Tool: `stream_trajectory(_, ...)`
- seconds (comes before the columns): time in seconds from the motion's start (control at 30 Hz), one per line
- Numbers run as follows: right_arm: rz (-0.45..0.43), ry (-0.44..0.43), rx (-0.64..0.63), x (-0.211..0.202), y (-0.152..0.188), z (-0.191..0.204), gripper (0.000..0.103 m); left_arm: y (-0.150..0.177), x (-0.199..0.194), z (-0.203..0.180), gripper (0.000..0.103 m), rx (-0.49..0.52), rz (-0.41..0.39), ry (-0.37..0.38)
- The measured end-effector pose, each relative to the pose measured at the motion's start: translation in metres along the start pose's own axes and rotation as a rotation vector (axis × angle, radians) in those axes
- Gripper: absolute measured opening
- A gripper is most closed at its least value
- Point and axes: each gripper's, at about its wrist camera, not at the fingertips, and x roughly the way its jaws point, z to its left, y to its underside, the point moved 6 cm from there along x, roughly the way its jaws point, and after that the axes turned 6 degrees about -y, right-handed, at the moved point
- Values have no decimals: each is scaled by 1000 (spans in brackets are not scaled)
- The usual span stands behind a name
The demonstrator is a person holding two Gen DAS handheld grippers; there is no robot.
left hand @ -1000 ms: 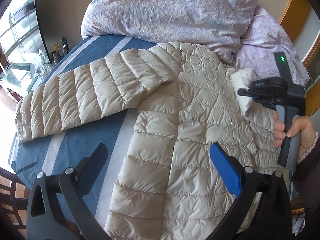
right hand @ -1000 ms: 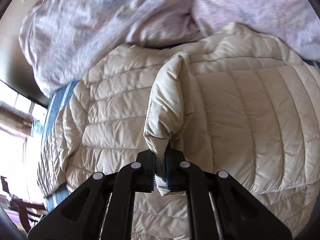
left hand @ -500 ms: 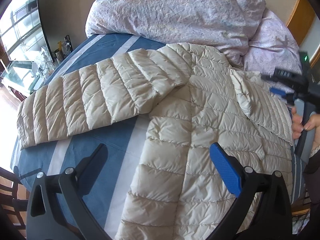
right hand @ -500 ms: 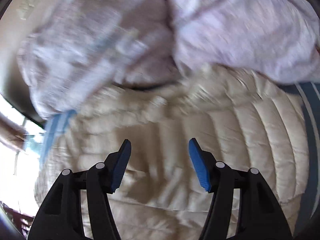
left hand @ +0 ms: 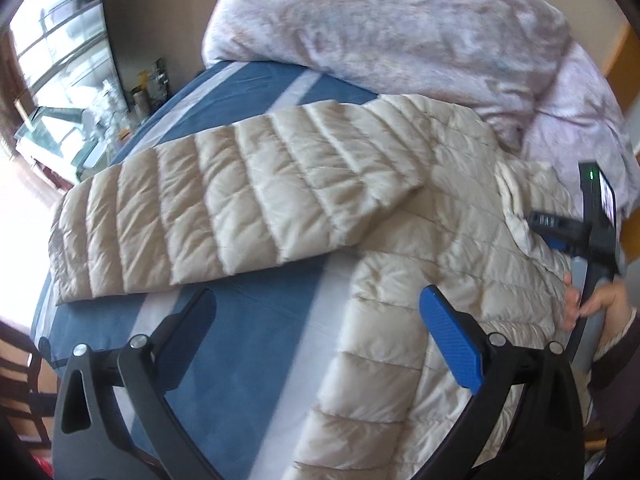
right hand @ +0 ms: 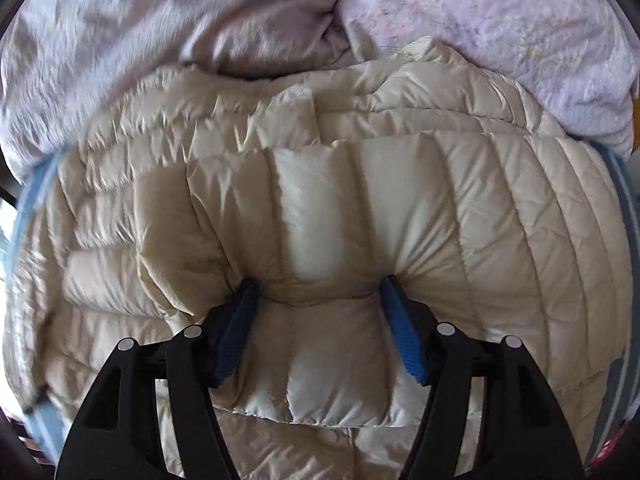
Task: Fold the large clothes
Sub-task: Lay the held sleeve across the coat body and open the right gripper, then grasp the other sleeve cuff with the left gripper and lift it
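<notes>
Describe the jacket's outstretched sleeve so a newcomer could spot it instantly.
Start at the blue striped bedsheet below the lilac duvet. The cream quilted jacket lies there; its sleeve stretches flat leftward across the sheet, unlike the other, folded over the body.

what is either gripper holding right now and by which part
Nothing is clamped. The right gripper is open, its fingers pressed into the folded sleeve of the puffer jacket. The left gripper is open above the bed.

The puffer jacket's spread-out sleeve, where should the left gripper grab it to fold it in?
Grip the sleeve at its cuff end, coming in from the outer bed edge. It lies flat and straight across the blue sheet, so the open left gripper can pinch the free edge.
</notes>
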Motion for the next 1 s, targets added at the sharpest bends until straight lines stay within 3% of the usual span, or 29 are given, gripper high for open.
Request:
stream_trajectory(0.37,0,22,8,2,3,1,71,-18,19,79,101,-155,34,-45)
stream_trajectory(0.7,9,22,9,6,-2,2,71,-27,31,194,101,-368,50,-148)
stream_trajectory(1.0,9,22,12,6,-1,2,71,-21,38,242,82,-454,76,-209)
